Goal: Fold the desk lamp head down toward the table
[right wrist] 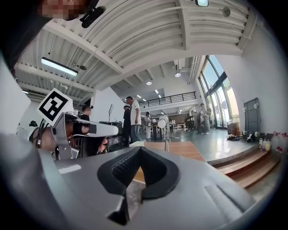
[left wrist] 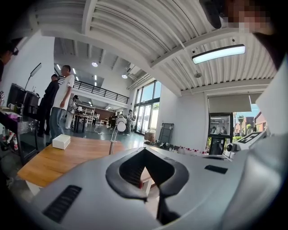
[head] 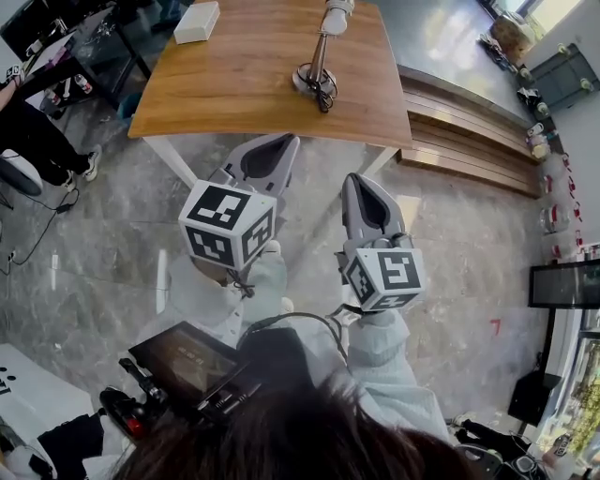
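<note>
You hold both grippers just short of the table's near edge, over the stone floor; the left gripper and the right gripper each have their jaws pressed together with nothing between them. On the table, toward its far right part, the desk lamp stands with its base on the wood and its head raised on the stem, well apart from both grippers. A white box lies at the table's far left corner, and people stand beyond the table's far side.
</note>
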The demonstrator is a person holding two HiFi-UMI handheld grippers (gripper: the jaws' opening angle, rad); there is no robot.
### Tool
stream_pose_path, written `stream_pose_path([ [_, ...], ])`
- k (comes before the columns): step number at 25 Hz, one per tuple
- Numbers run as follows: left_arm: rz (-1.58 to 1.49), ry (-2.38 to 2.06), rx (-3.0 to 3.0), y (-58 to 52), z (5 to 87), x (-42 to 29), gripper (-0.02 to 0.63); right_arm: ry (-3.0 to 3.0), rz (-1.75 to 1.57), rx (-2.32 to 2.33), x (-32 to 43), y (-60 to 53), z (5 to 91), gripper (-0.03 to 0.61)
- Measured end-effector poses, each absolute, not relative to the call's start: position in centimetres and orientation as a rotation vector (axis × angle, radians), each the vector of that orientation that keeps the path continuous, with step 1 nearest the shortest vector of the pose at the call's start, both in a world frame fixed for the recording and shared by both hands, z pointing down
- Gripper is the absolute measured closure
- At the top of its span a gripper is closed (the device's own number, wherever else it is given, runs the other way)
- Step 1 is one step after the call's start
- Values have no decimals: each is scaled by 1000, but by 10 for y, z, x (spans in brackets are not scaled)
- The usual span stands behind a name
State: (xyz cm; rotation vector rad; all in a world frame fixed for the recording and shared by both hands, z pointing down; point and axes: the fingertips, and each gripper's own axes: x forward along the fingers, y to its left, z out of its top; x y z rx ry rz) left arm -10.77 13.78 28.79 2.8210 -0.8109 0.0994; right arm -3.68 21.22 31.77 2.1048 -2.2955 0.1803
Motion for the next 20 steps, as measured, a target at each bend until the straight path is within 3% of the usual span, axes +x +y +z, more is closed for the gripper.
stream_pose_path([
  [20, 83, -771, 2790, -111, 295, -35, 611, -2192, 308, 2187, 87, -3, 350, 577],
])
